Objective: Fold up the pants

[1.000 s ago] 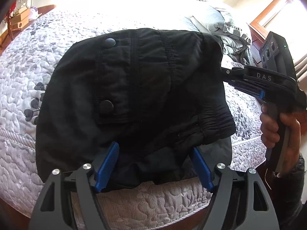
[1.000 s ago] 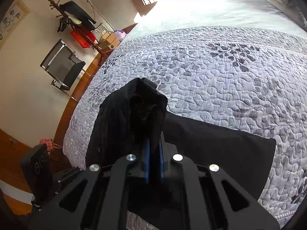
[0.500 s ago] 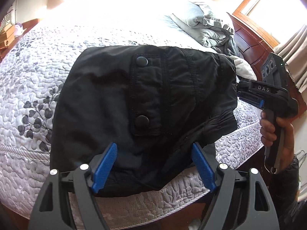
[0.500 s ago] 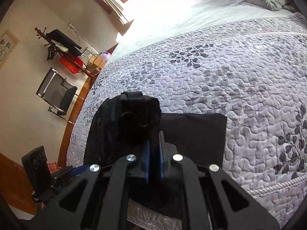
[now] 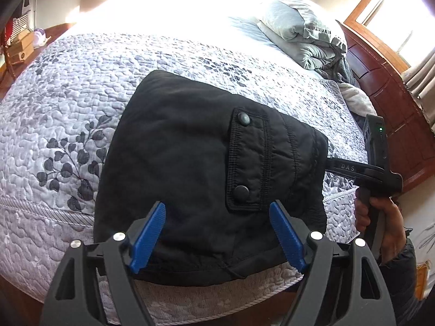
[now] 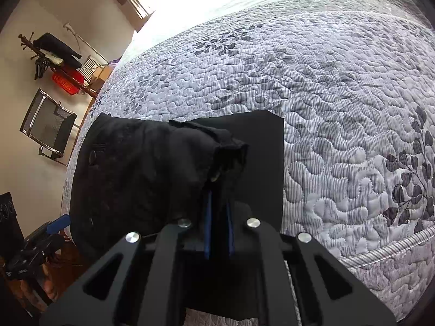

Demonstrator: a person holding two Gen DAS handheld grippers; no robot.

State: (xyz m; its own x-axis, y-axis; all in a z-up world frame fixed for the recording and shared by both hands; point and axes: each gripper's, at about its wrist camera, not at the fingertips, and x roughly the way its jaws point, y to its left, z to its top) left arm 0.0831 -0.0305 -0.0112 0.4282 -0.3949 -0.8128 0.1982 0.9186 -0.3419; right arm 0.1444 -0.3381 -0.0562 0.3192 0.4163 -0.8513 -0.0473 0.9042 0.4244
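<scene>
The black pants (image 5: 190,163) lie folded on the grey quilted bed (image 5: 68,108), close to its front edge, with a two-snap pocket flap (image 5: 247,163) facing up. My left gripper (image 5: 217,207) hovers open over the near edge of the pants; its blue pads (image 5: 148,233) stand wide apart and press on nothing. My right gripper (image 6: 218,190) is shut on a bunched edge of the pants (image 6: 136,176). From the left wrist camera the right gripper (image 5: 353,168) reaches in from the right, its tips hidden behind the cloth, with a hand (image 5: 380,217) on its handle.
A crumpled grey duvet (image 5: 299,32) lies at the head of the bed, in front of a wooden headboard (image 5: 394,108). Beside the bed stand a black chair (image 6: 46,125), a coat rack (image 6: 51,51) and a red basket (image 6: 66,84). The bed's edge runs just below the pants.
My right gripper has swung sideways and down with the pants' edge. The pants, held up before, now lie flatter on the quilt. My left gripper stays open and has drawn back slightly.
</scene>
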